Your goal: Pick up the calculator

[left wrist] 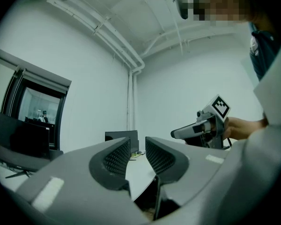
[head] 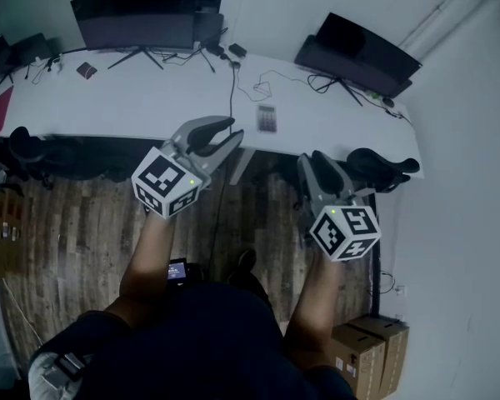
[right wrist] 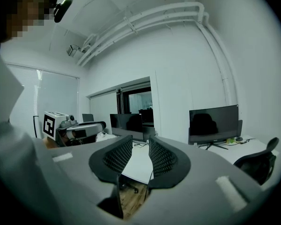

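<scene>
1. While we stand short of the long white bench (head: 133,98), the small grey rectangular calculator (head: 267,117) lies flat on it near the front edge, about midway along, touched by neither tool.
2. We hold the left tool (head: 231,132) up in front of us. Its tips reach the bench's front edge in the head view, left of the calculator and apart from it.
3. In its own view the left tool (left wrist: 136,146) has its ribbed black pads (left wrist: 116,157) a narrow gap apart, with only bench and floor showing between them.
4. We hold the right tool (head: 312,158) lower and to the right, over the brown wooden plank floor (head: 83,223), nearer to us than the calculator.
5. In its own view the right tool (right wrist: 140,149) is likewise slightly parted and grips nothing.
6. A thin black cable (head: 231,90) runs across the bench just left of the calculator.
7. Two dark flat monitors (head: 133,19) (head: 358,48) stand toward the back of the bench.
8. Black office chairs (head: 379,167) sit along its near side.
9. Brown cardboard boxes (head: 367,348) rest on the floor at our right.
</scene>
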{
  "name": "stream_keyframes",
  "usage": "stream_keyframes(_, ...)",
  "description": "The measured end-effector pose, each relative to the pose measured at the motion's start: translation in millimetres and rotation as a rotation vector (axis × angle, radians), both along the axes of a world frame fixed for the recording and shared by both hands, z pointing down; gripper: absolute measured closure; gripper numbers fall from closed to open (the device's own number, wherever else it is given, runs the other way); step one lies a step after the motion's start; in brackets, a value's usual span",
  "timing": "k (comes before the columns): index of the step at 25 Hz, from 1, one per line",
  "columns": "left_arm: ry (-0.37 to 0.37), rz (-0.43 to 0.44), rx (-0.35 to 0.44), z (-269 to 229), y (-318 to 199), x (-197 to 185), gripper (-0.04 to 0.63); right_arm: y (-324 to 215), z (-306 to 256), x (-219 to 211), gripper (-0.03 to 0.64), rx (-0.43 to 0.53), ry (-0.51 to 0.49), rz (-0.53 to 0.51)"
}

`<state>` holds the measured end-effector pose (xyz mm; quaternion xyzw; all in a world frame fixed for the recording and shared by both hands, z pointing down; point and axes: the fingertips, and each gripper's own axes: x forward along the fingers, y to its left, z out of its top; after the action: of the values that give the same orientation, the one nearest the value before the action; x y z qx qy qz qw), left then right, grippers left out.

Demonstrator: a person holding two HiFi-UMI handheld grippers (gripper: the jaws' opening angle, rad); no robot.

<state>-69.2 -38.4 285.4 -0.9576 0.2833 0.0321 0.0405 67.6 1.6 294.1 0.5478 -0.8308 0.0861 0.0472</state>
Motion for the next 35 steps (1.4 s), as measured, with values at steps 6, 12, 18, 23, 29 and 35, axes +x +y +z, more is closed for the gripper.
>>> stream_keyframes(6, -0.028, -0.079, -0.003, 1.0, -28.2, 17.0, 0.497, -41.1, 1.0, 23.3, 0.522, 0.005, -0.036, -0.069)
stream_keyframes(12, -0.059, -0.149, -0.007, 5.7, -58.1, 44.8, 0.497, -86.4, 6.3, 51.2, 0.522, -0.005, -0.05, -0.142)
stream_keyframes(18, -0.075, -0.215, -0.007, 4.9, -82.0, 67.6, 0.497, -120.9, 5.4, 74.8, 0.523, 0.0, -0.064, -0.207)
stream_keyframes(23, -0.101, -0.262, -0.01, 6.5, -94.5, 85.2, 0.497, -142.4, 6.7, 93.7, 0.522, 0.005, -0.089, -0.25)
stream_keyframes(29, -0.134, -0.3, -0.021, 12.5, -105.7, 108.4, 0.497, -161.7, 15.4, 115.7, 0.522, -0.001, -0.121, -0.289)
stream_keyframes(35, -0.158, -0.29, -0.023, 15.1, -119.0, 133.2, 0.497, -176.0, 21.2, 133.7, 0.522, -0.008, -0.142, -0.294)
